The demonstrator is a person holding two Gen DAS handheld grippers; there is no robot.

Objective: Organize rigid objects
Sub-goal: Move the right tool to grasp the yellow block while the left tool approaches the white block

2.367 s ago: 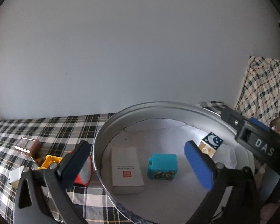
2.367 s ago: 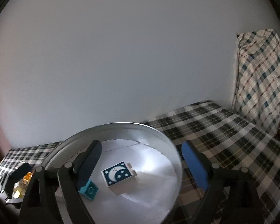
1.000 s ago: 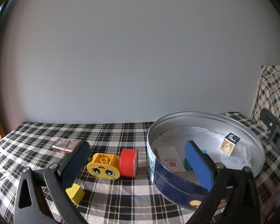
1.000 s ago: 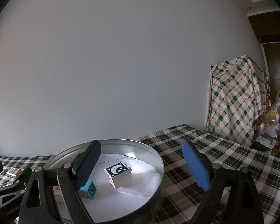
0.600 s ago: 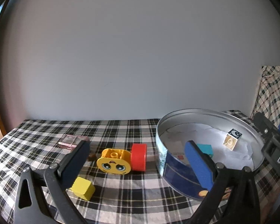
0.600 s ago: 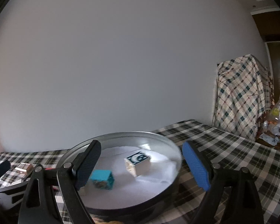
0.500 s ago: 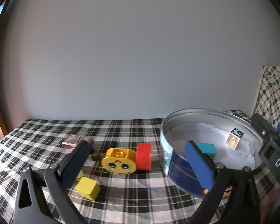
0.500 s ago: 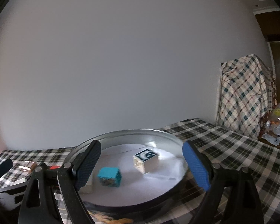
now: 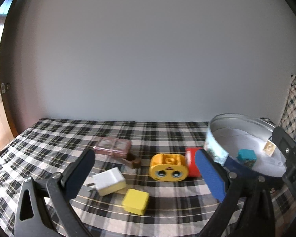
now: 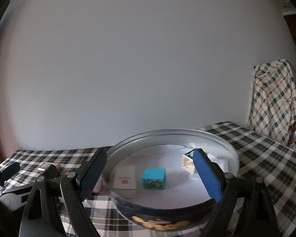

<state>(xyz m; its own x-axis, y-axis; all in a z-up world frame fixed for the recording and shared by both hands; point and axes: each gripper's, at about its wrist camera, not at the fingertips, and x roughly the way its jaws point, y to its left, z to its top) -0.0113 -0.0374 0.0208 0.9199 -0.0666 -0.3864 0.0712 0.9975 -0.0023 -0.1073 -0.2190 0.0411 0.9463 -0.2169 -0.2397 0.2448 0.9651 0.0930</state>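
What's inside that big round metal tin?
The tin holds a teal block, a white box and a cream block, partly hidden by a blue finger.

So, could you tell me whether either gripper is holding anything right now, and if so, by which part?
Nothing is held. The left gripper and the right gripper are both open with nothing between the fingers; the yellow cube lies on the cloth.

Black-white checked tablecloth (image 9: 49,138), yellow cube (image 9: 135,201), silver tin (image 10: 223,144).
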